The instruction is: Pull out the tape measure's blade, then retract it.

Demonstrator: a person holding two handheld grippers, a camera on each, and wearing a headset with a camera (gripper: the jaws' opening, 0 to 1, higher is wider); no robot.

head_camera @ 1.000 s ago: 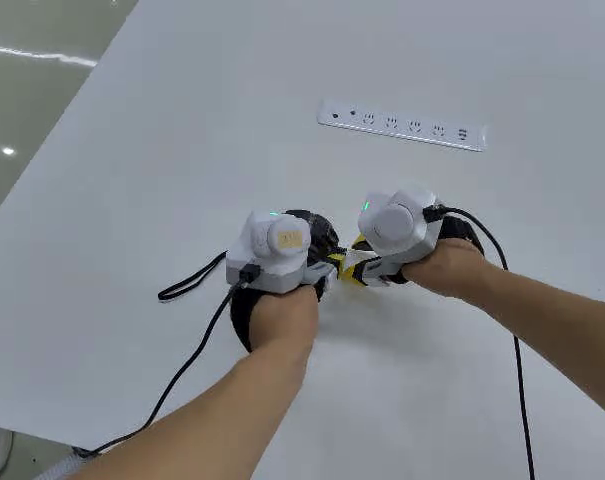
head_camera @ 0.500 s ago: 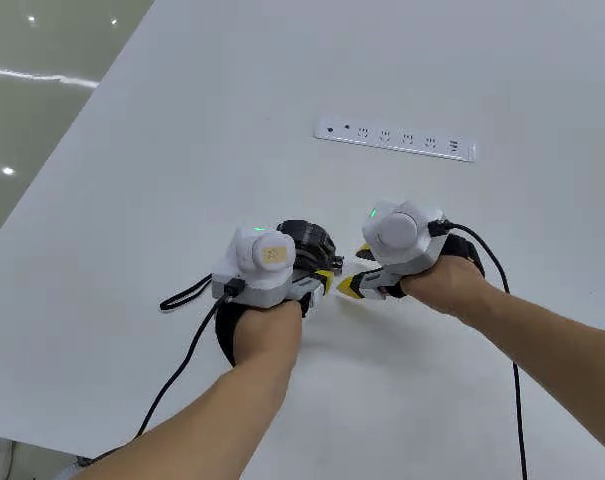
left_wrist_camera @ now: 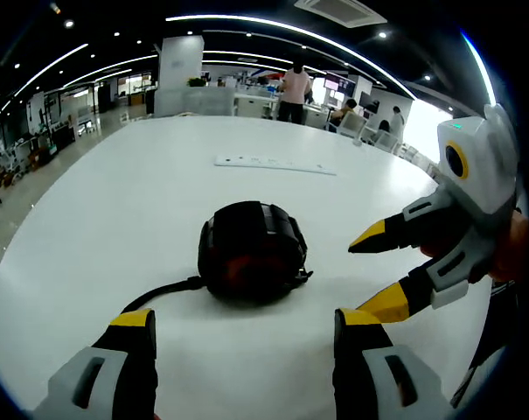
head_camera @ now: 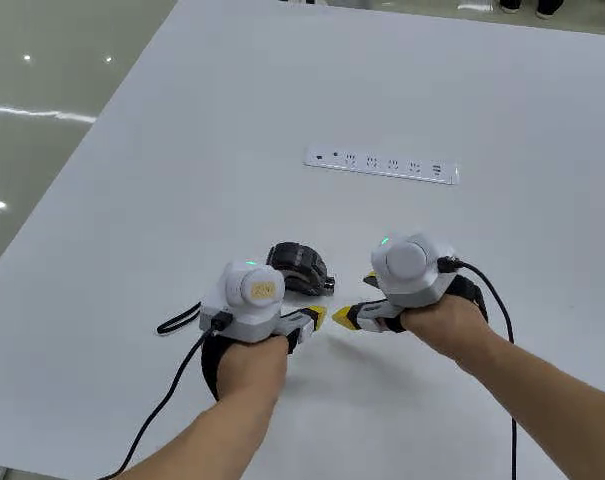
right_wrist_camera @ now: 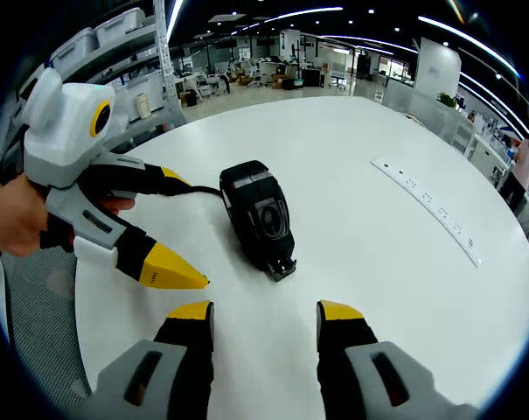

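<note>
Here the tape measure [head_camera: 300, 268] lies on the white table [head_camera: 232, 120], a black, ribbed case with its blade wound in, so that just the small end hook [right_wrist_camera: 281, 267] sticks out of its mouth. In the left gripper view the tape measure [left_wrist_camera: 251, 254] sits ahead of the left gripper [left_wrist_camera: 247, 319], centred between the two yellow-tipped jaws and clear of both. A black wrist strap [left_wrist_camera: 159, 293] trails from the case toward the left jaw. Those jaws stand wide apart and grip nothing. In the head view the left hand [head_camera: 252, 365] wraps the left gripper [head_camera: 312, 318] from behind and aims it across toward the right one, tips near but apart. The right hand [head_camera: 442, 320] holds the right gripper [head_camera: 357, 300] the mirrored way. The right gripper view puts the tape measure [right_wrist_camera: 260, 214] ahead of the right gripper [right_wrist_camera: 264, 311], its hook end pointing back into the gap. These jaws are spread too and are empty. A white power strip [head_camera: 382, 166] lies well beyond both pairs of tips.
</note>
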